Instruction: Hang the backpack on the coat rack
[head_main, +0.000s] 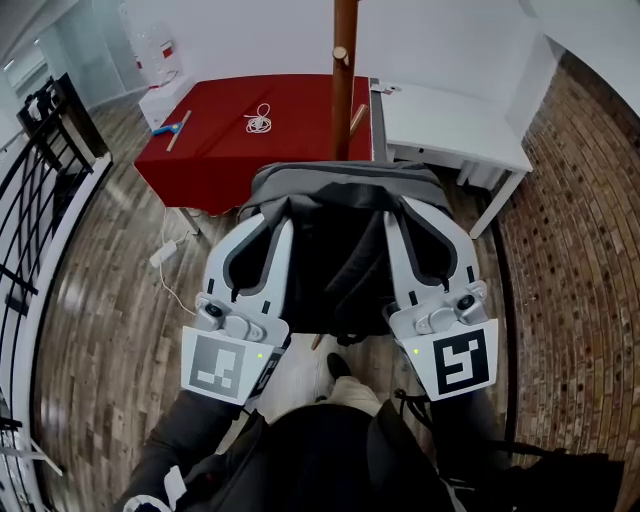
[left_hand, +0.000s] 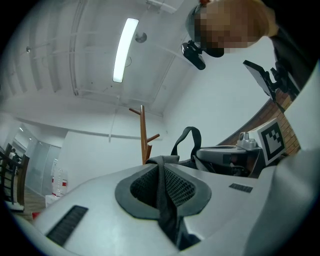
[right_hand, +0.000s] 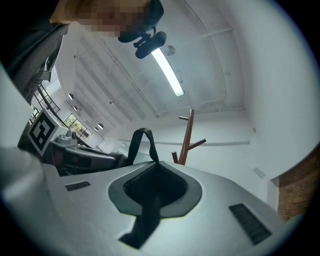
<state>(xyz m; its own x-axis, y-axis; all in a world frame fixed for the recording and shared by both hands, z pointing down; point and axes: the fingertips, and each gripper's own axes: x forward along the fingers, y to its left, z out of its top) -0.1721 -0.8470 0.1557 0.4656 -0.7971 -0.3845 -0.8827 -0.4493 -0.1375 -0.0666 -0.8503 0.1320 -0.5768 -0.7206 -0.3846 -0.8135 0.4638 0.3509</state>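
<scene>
A grey and black backpack (head_main: 335, 270) hangs between my two grippers, just in front of the wooden coat rack (head_main: 343, 90). In the head view my left gripper (head_main: 266, 213) holds its left shoulder and my right gripper (head_main: 416, 203) its right shoulder. The left gripper view has the left gripper (left_hand: 160, 167) shut on a black backpack strap (left_hand: 169, 205), with the top handle loop (left_hand: 187, 136) and the coat rack (left_hand: 144, 142) beyond. In the right gripper view the right gripper (right_hand: 154, 172) is shut on another strap (right_hand: 147, 210); the handle loop (right_hand: 142, 142) and the coat rack (right_hand: 187, 142) stand ahead.
Behind the rack a red-covered table (head_main: 220, 140) carries a coiled white cable (head_main: 260, 122). A white desk (head_main: 450, 125) stands to its right. A black railing (head_main: 40, 200) runs along the left and brick surface (head_main: 580, 250) along the right. A white power strip (head_main: 163, 252) lies on the floor.
</scene>
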